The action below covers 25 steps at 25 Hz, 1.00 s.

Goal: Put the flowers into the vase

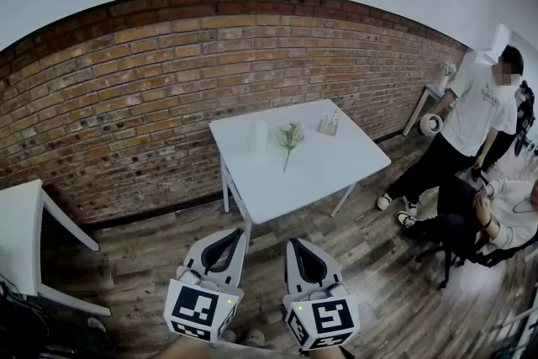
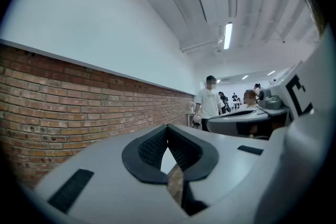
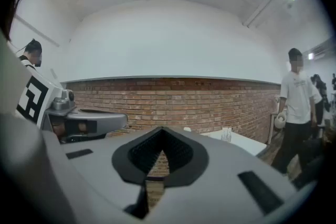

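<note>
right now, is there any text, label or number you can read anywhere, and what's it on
No readable words or numbers anywhere.
Cubes on the left gripper and right gripper: black-and-white square markers, no letters.
Small upright item on the white table: any print too small to read.
Standing person's white shirt: chest print too blurred.

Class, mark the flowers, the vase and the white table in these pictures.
flowers [image 1: 291, 134]: head view, on the blossom cluster.
vase [image 1: 259, 139]: head view, on the middle of its pale body.
white table [image 1: 332, 164]: head view, on a bare part of its top.
</note>
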Tool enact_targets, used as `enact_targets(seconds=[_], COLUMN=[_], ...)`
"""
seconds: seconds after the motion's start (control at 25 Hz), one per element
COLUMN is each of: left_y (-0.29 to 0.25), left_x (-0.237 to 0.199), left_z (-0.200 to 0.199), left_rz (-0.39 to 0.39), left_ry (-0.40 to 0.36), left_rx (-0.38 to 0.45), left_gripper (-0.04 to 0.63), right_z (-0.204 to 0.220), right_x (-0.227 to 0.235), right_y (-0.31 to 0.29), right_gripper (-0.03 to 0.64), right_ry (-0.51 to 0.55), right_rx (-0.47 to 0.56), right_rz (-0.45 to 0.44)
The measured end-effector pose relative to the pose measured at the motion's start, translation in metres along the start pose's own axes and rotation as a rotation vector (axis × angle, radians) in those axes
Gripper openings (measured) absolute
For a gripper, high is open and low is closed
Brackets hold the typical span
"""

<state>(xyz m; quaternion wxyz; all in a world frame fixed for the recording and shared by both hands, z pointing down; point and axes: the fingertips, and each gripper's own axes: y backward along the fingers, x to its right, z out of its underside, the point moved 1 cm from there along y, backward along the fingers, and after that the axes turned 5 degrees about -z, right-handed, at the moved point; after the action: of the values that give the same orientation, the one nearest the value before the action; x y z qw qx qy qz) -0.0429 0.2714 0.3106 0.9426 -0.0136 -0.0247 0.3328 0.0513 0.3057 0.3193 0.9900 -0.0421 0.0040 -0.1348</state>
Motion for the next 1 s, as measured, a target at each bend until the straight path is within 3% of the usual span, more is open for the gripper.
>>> enact_targets(seconds=[1.0], left_y=[-0.02], left_x=[0.013], left_z=[0.005], left_rz=[-0.039], left_ry=[0.006], left_rx=[-0.004], left_gripper=[0.008], right_z=[0.007], right_x=[0.032], right_y=[-0.003], right_gripper=[0.006], right_ry=[-0.03], right_rx=[0.006], right_rz=[-0.027])
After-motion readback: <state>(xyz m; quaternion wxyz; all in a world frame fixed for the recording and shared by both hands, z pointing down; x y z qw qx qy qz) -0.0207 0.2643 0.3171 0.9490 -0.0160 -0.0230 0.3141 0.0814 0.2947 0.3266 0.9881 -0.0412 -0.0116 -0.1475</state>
